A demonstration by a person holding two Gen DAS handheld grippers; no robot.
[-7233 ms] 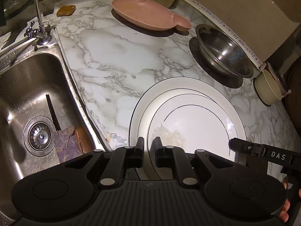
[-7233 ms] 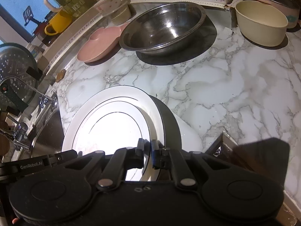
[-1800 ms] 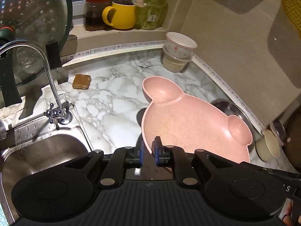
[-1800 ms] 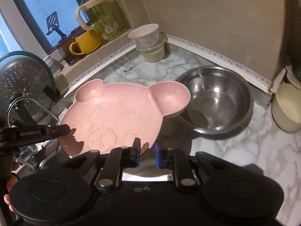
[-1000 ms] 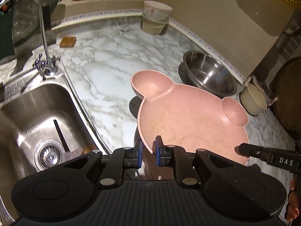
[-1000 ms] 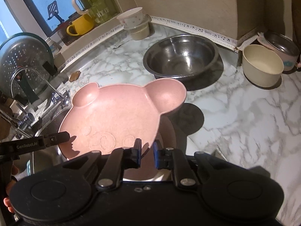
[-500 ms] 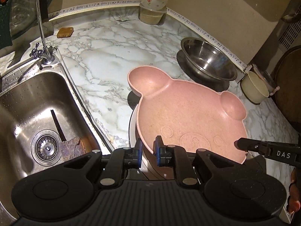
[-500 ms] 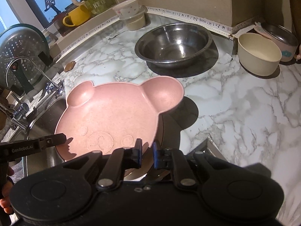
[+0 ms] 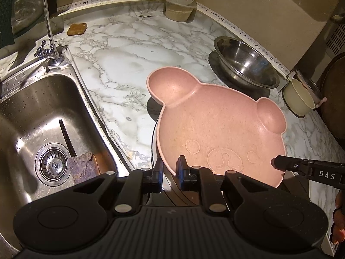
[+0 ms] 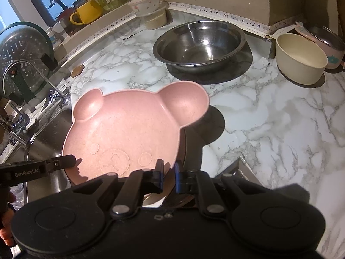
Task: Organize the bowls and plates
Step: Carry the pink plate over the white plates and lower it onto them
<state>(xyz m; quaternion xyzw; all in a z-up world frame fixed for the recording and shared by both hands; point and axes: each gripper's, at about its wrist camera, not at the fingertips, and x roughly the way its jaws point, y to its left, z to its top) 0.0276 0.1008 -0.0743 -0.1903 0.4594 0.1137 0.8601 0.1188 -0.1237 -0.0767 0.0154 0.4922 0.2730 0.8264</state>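
Note:
A pink bear-shaped plate hangs tilted just over the stack of white plates, which it hides almost fully. My left gripper is shut on the plate's near rim at the left. In the right wrist view the left gripper reaches in from the left. My right gripper is shut on the near rim at the right, and its tip shows in the left wrist view. Whether the pink plate touches the white ones I cannot tell.
A steel bowl stands behind the plate, a cream bowl and a pink pot to its right. Two small stacked bowls sit in the back corner. The sink and tap lie left.
The pink plate, earlier lying at the back of the counter while both grippers held the white plates, is now held by both grippers over those plates. In the last second it barely shifted.

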